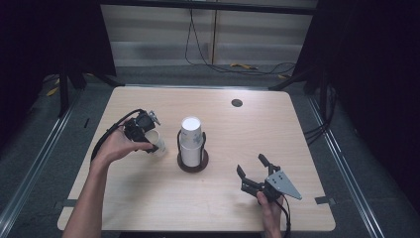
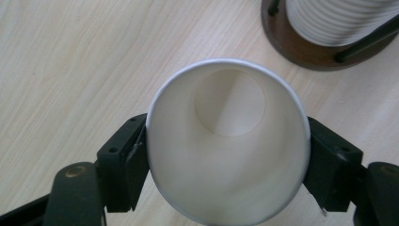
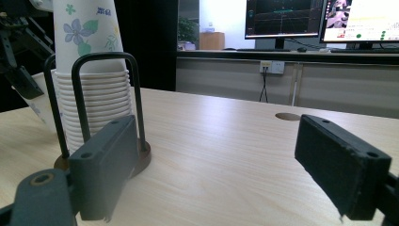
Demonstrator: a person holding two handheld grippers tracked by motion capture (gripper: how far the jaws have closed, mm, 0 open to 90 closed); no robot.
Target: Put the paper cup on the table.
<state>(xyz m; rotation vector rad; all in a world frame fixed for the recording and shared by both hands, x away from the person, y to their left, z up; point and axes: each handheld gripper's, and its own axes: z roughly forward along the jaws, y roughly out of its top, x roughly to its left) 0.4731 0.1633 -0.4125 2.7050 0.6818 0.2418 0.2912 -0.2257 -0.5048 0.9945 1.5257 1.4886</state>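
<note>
On the left of the table, the person's left forearm reaches in from the bottom edge, its hand wrapped around the left gripper, whose jaws squeeze a paper cup by its sides. The cup hangs tilted over the wood, its mouth facing back along the jaws and its long axis running away from them. Just beside it stands the stacked cups' holder. Farther right, the right gripper hovers low, jaws spread and holding nothing.
</note>
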